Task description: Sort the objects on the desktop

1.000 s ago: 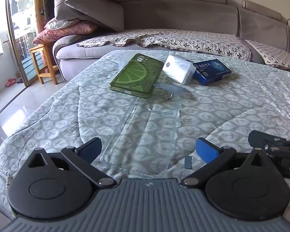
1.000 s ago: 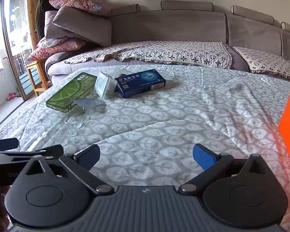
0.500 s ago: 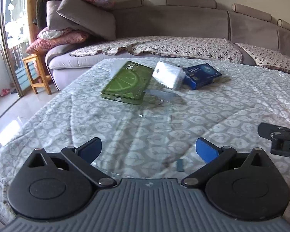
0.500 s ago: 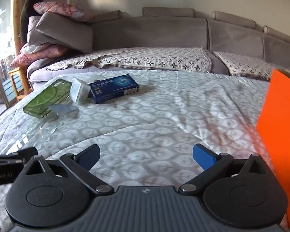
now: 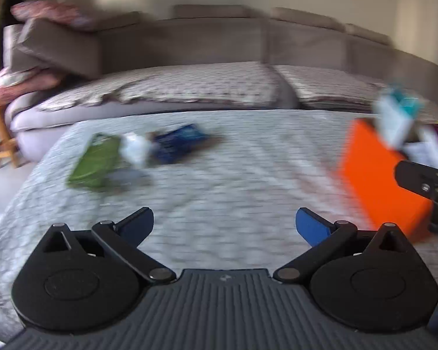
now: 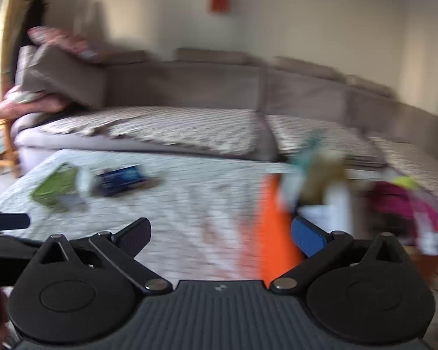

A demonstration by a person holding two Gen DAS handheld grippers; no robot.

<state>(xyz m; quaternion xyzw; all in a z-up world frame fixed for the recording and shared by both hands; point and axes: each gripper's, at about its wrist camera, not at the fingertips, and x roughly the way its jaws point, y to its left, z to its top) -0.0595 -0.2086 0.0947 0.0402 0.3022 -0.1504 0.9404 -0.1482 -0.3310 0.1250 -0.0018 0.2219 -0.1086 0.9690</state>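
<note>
Both views are motion-blurred. A green phone case (image 5: 95, 160), a small clear packet (image 5: 135, 147) and a blue box (image 5: 179, 143) lie together on the far left of the quilt-covered surface (image 5: 233, 180); they also show in the right wrist view, with the green case (image 6: 55, 185) and the blue box (image 6: 121, 179). An orange bin (image 5: 376, 180) holding several items stands at the right (image 6: 273, 227). My left gripper (image 5: 224, 226) is open and empty above the quilt. My right gripper (image 6: 220, 233) is open and empty, its right finger close to the bin's wall.
A grey sofa (image 5: 219, 46) with a patterned cover runs along the back, with pillows (image 5: 38, 67) stacked at its left end. A wooden stool (image 5: 0, 145) stands on the floor at far left. The right gripper's body (image 5: 426, 183) shows at the left view's right edge.
Both grippers have swung to the right and tilted up; the orange bin has come into view and the clear phone case near the left gripper has dropped out of sight. Both stay open.
</note>
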